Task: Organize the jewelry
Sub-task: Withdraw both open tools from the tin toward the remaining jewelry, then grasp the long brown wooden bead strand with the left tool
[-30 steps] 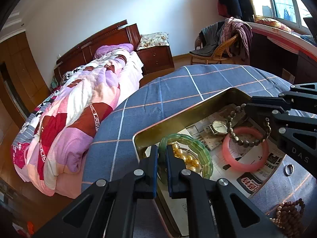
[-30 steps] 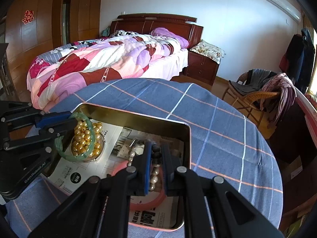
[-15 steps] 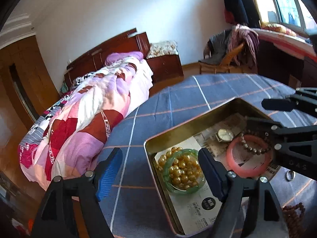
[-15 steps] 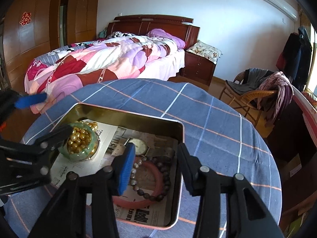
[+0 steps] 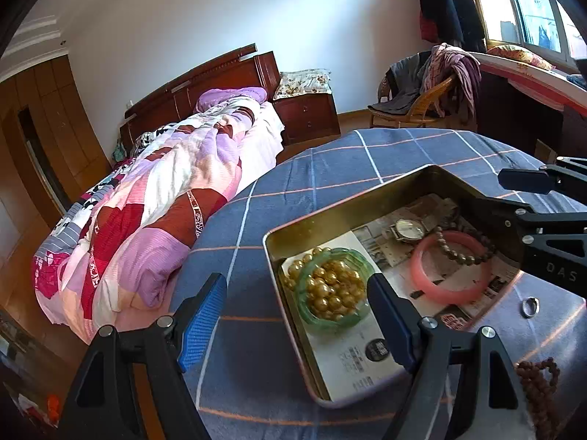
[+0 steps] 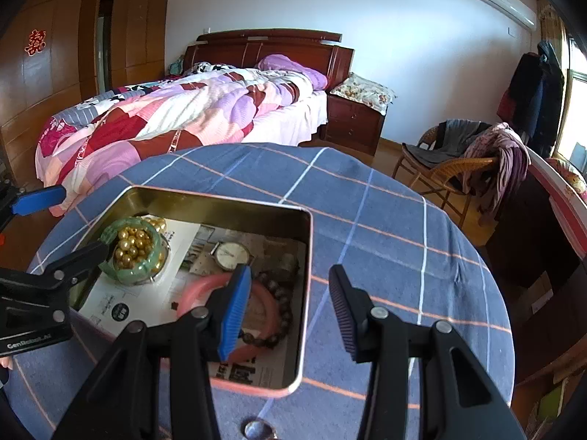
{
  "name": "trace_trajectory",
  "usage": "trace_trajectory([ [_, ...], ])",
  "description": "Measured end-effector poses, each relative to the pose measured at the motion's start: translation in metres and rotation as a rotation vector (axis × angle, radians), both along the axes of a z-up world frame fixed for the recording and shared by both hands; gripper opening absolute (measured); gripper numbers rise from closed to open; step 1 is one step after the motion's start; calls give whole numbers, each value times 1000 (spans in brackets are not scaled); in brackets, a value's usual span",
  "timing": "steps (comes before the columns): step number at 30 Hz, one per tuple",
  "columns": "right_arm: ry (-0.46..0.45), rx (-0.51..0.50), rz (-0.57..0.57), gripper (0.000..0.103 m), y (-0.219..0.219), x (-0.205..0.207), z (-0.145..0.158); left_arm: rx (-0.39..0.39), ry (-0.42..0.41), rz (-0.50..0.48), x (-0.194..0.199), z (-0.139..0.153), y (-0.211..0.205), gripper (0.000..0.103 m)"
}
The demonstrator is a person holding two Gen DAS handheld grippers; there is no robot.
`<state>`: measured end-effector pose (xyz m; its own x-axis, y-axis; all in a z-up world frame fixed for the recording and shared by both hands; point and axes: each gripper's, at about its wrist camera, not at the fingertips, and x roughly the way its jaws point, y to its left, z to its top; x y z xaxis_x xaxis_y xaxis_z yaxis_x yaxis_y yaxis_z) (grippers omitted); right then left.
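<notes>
Left wrist view, green bangle (image 5: 332, 289) between spread hand-held gripper (image 5: 297, 315) fingers, untouched

A quilted bed (image 6: 190, 117) and a wicker chair (image 6: 455, 168), perhaps clothes-draped.

brown bead string (image 5: 539, 385) cut off, ring (image 6: 258, 429) perhaps

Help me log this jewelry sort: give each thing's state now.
Left tongs: open, empty.
Right tongs: open, empty.
Tin: lidless, paper-lined.
Green bangle: in tin, ringing gold beads.
Pink bangle: flat in tin, dark bead bracelet across it.
Watch: in tin.
Ring: on cloth, outside.
</notes>
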<state>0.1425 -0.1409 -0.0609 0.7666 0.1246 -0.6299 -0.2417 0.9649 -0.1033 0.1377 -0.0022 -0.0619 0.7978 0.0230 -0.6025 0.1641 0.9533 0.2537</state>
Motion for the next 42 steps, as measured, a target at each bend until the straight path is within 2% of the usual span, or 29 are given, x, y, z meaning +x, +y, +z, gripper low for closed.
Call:
trace_trajectory([
  [10, 15, 18, -47, 48, -24, -33, 0, -19, -10, -30, -43, 4, -11, 79],
  [15, 30, 11, -75, 53, -37, -61, -7, -32, 7, -60, -71, 0, -19, 79],
  [20, 33, -15, -115, 53, -50, -80, -19, -71, 41, -72, -92, -5, -22, 79],
  [22, 36, -6, -125, 54, -54, -81, -21, -61, 38, -74, -98, -4, -26, 79],
  [28, 37, -16, -121, 57, -57, -90, -25, -94, 37, -108, -108, 2, -41, 79],
  [35, 28, -30, -134, 57, -61, -101, -26, -67, 61, -189, -114, -4, -73, 78],
  [37, 25, -23, -143, 57, -64, -102, -26, -63, 80, -210, -114, -8, -79, 69],
  [38, 27, -18, -147, 57, -66, -102, -26, -64, 93, -219, -113, -10, -81, 61],
  [40, 28, -9, -151, 58, -67, -101, -27, -68, 125, -246, -112, -16, -86, 56],
  [41, 29, -6, -153, 58, -67, -101, -27, -68, 137, -257, -112, -18, -88, 47],
  [42, 29, -3, -151, 58, -67, -101, -27, -73, 152, -273, -111, -20, -90, 30],
])
